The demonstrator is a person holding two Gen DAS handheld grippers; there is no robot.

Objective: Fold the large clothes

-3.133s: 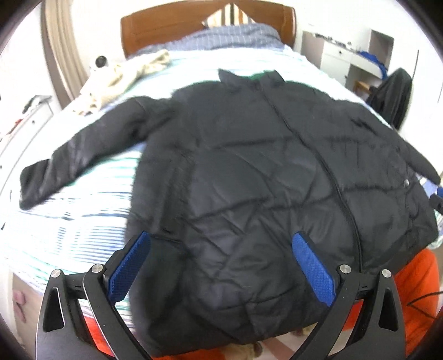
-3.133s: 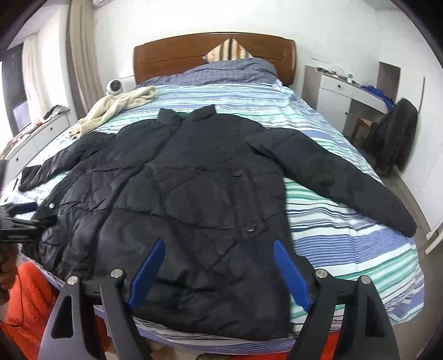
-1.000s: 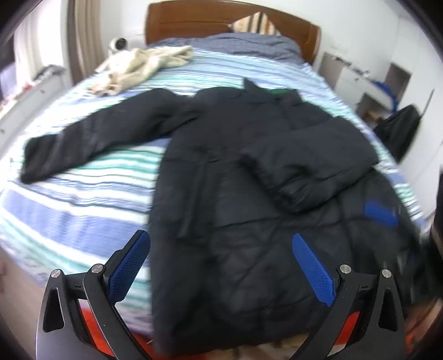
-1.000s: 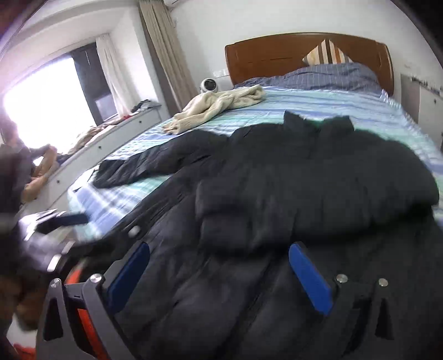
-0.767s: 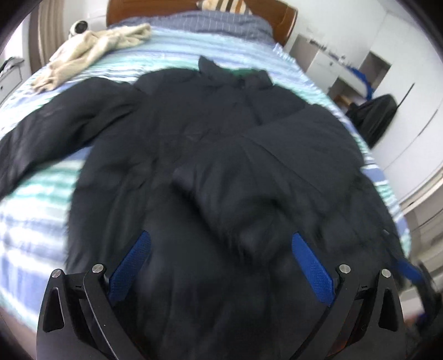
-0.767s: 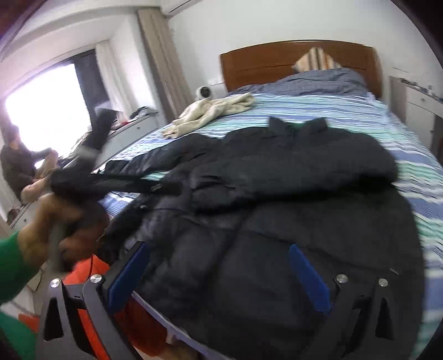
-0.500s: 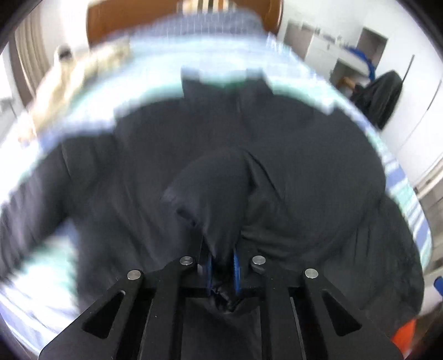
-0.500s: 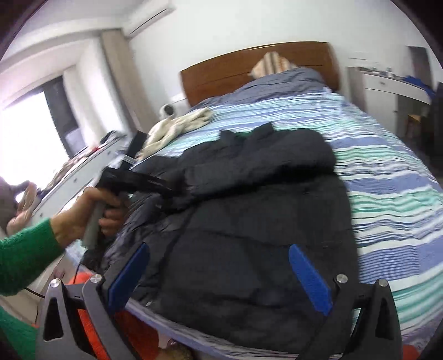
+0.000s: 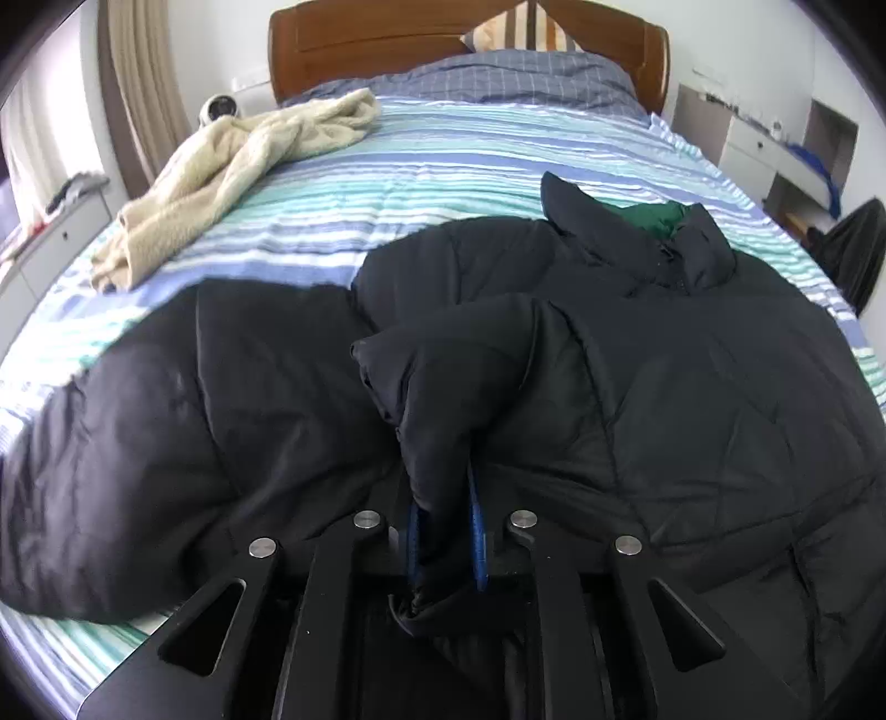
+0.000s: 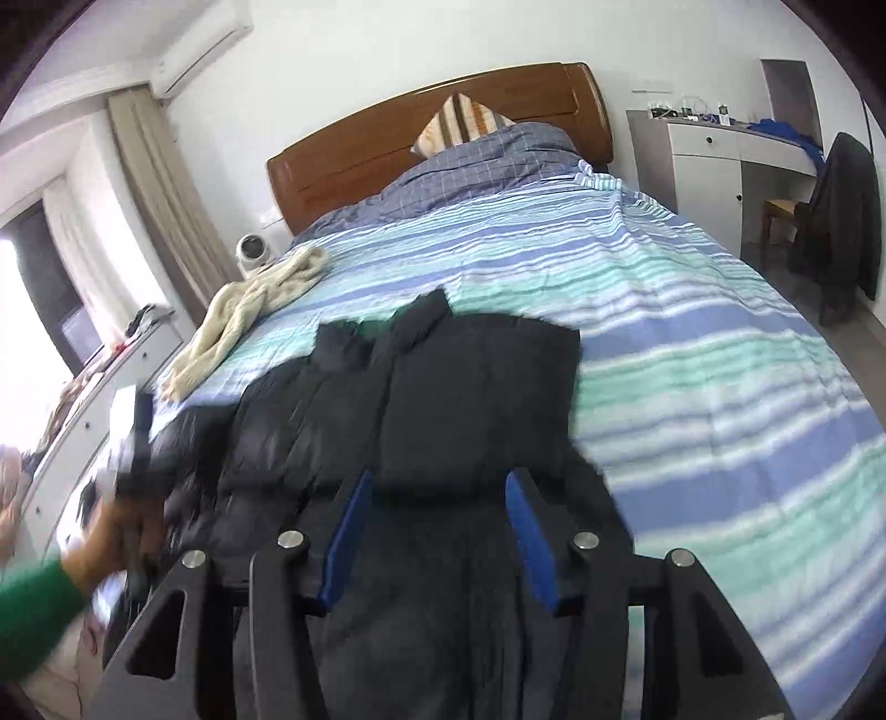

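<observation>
A large black padded jacket lies front up on the striped bed, collar toward the headboard. Its right sleeve is folded across the chest. My left gripper is shut on the cuff of that folded sleeve and holds it just above the jacket body. The other sleeve lies out to the left. In the right wrist view the jacket fills the middle, and my right gripper stands partly open over its lower edge with black fabric between the blue pads. The left hand and its gripper show blurred at the left.
A cream fleece garment lies at the bed's far left near a small white device. The wooden headboard and pillows are at the back. A white desk and a chair with a dark coat stand right of the bed.
The right sleeve was folded over the chest. My left gripper closed on its cuff. My right gripper came down onto the jacket's lower edge and its jaws narrowed.
</observation>
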